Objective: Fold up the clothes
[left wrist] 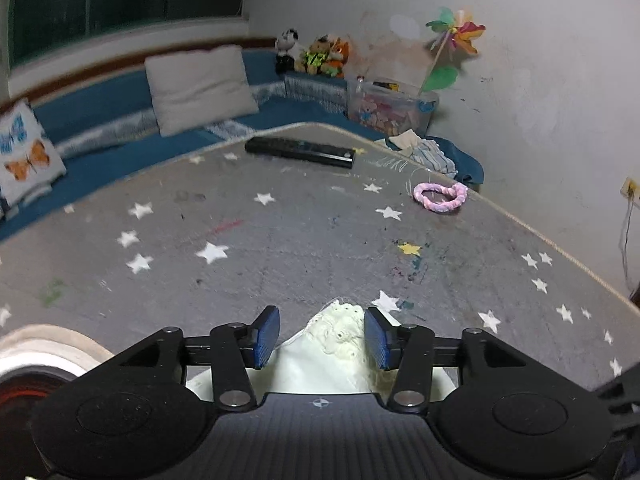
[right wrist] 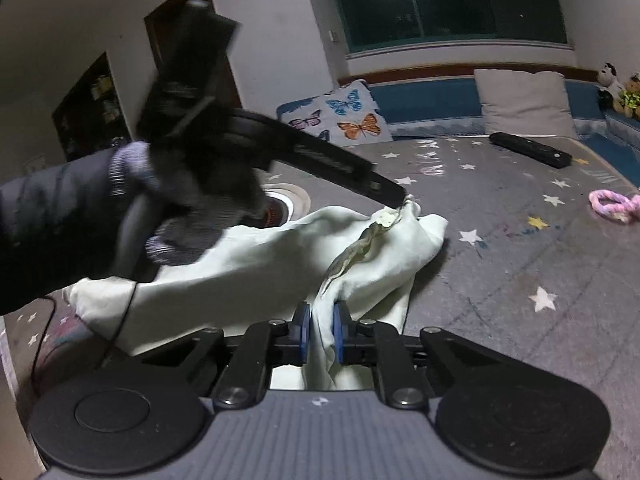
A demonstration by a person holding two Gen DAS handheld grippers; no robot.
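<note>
A pale cream garment (right wrist: 248,264) with a lace trim lies bunched on the grey star-patterned mat (right wrist: 520,264). My right gripper (right wrist: 321,336) is shut on a fold of it near the bottom edge. My left gripper (left wrist: 322,336) is open, with its blue pads (left wrist: 267,336) on either side of the garment's lace corner (left wrist: 340,332). In the right wrist view the left gripper (right wrist: 400,198) reaches in from the left, its tip at that lace corner (right wrist: 394,214), held by a gloved hand (right wrist: 192,208).
A black remote (left wrist: 300,151) and a pink fabric ring (left wrist: 440,197) lie on the far side of the mat. Blue cushions, pillows (left wrist: 200,88), soft toys and a toy box (left wrist: 390,110) line the wall. A round white object (right wrist: 286,200) sits behind the garment.
</note>
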